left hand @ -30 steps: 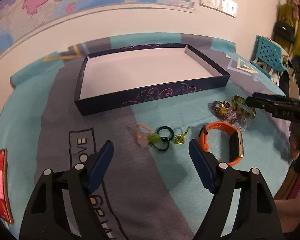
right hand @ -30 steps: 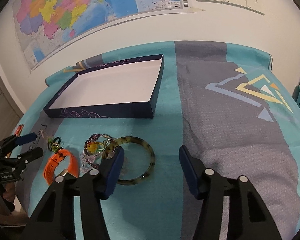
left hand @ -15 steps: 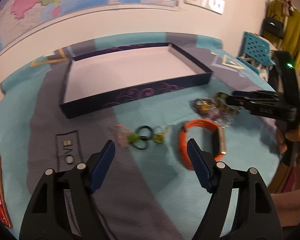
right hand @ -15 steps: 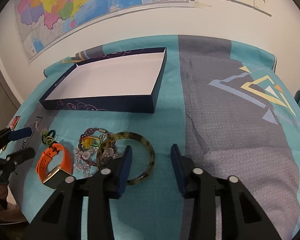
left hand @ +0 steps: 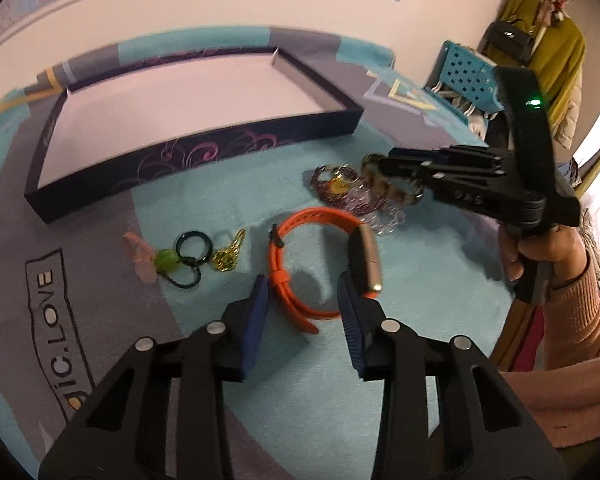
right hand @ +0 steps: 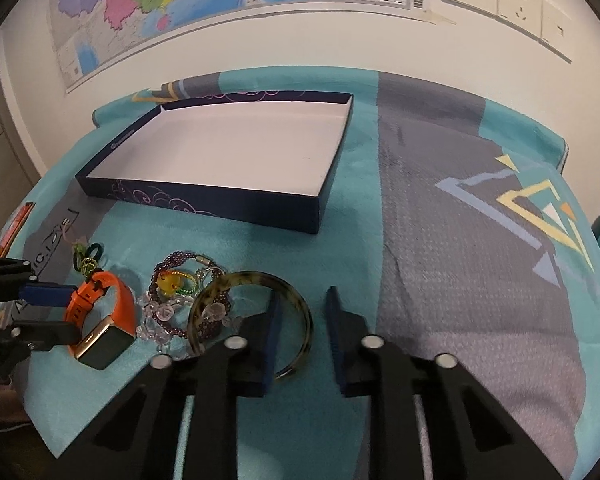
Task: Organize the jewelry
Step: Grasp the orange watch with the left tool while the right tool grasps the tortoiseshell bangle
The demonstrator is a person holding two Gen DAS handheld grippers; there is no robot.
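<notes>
Left tongs (left hand: 302, 298): jaws have just been closing and now stand partly apart, straddling the near side of the orange watch (left hand: 324, 264); the left pad sits just beside the strap and the right pad just beside the gold-edged face. Whether the pads press on it I cannot tell.
Right tongs (right hand: 302, 316): jaws have just been closing to a narrow gap, with the near-right rim of the tortoiseshell bangle (right hand: 256, 320) between them; in the right wrist view a small gap still shows at the rim.
Orange watch: lies on the desk (right hand: 460, 280), near-left of the bead pile, standing on its strap edge.
Bead bracelets (right hand: 180, 304): heaped between watch and bangle, partly under the bangle's left side.
Charm cluster (left hand: 188, 256): green ring, pink piece and gold piece, left of the watch, apart from it.
Box (right hand: 204, 196): dark, shallow, white inside, far side of the desk, well beyond the jewelry.
Person's hand (left hand: 540, 252): grips the right tongs' handle.
</notes>
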